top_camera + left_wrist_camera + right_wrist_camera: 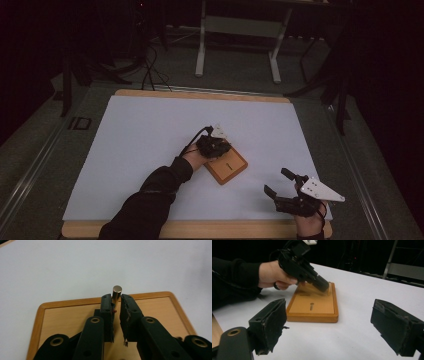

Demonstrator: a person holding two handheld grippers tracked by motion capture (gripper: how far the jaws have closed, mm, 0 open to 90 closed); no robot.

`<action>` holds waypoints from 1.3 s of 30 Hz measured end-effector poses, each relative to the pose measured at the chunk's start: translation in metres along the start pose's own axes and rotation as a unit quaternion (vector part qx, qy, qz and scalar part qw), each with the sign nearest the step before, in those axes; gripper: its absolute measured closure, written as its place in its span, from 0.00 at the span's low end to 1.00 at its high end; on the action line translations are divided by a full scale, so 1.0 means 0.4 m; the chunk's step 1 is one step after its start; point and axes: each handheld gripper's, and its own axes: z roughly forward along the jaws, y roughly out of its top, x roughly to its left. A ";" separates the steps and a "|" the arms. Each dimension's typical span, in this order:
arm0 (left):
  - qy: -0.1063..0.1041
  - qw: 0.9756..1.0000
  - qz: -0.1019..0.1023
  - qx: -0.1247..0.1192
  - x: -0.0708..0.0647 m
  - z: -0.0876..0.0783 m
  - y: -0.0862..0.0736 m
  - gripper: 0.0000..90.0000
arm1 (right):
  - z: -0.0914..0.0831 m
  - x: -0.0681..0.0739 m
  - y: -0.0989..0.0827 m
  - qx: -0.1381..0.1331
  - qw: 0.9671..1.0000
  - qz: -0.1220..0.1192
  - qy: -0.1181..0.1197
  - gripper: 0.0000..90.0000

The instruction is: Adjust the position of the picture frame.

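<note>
On the table: wooden board [227, 167] lies near the middle of the white table [140, 145], a dark slot [311, 306] cut in its top
Peg: short metal peg [116, 293] stands upright at the far edge of the board, shiny round top above the jaw tips
Left gripper: left gripper [116, 302] comes down over the board, jaws nearly together around the peg; left pad seems to touch it, a sliver of gap shows at the right pad
Grip reading: looks like a release in progress, pads no longer squeezing the peg; contact is hard to judge
Right gripper: right gripper [280, 184] hovers near the person's edge of the table, well apart from the board, jaws spread wide, nothing between them
Step in hand: likely seating the peg upright on the board and letting go
Doing it well: spread the jaws evenly so neither pad drags the peg sideways; lift straight up along the peg's axis until the tips are clear of its top
Watch for: torn pad foam [124, 315] snagging and tipping the peg
Spare hand: right gripper could steady the board edge if it slides
</note>
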 end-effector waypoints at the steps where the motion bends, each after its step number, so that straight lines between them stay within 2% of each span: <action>1: 0.005 1.000 0.002 0.001 0.003 -0.009 0.000 0.90 | 0.000 0.001 0.000 0.001 1.000 0.000 0.000 0.14; 3: 0.019 1.000 0.005 0.004 0.012 -0.022 0.001 0.90 | 0.002 0.001 0.000 0.001 1.000 -0.001 0.000 0.14; 8: 0.042 0.999 -0.017 0.005 0.054 -0.027 0.006 0.99 | 0.003 0.002 0.000 0.003 1.000 -0.001 -0.001 0.14; 12: 0.054 0.998 -0.027 0.002 0.078 -0.006 0.017 1.00 | -0.001 0.000 -0.002 0.002 1.000 0.001 -0.003 0.14; 17: 0.061 0.998 -0.025 0.018 0.100 0.038 0.026 1.00 | -0.001 0.000 -0.003 0.003 1.000 0.003 -0.003 0.14; 21: 0.064 0.997 -0.027 0.024 0.114 0.058 0.034 1.00 | -0.001 -0.002 -0.003 0.002 1.000 0.003 -0.001 0.14; 25: 0.070 0.997 -0.016 0.038 0.123 0.080 0.045 1.00 | -0.002 -0.004 -0.004 0.002 1.000 0.006 -0.001 0.14; 28: 0.070 0.996 -0.016 0.042 0.125 0.089 0.051 1.00 | -0.004 -0.003 -0.004 0.002 1.000 0.005 -0.001 0.14; 33: 0.074 0.996 -0.006 0.057 0.119 0.108 0.053 1.00 | -0.005 -0.004 -0.005 0.003 1.000 0.007 -0.001 0.14; 39: 0.077 0.995 -0.004 0.060 0.122 0.099 0.054 1.00 | -0.004 -0.003 -0.005 0.003 1.000 0.006 0.000 0.14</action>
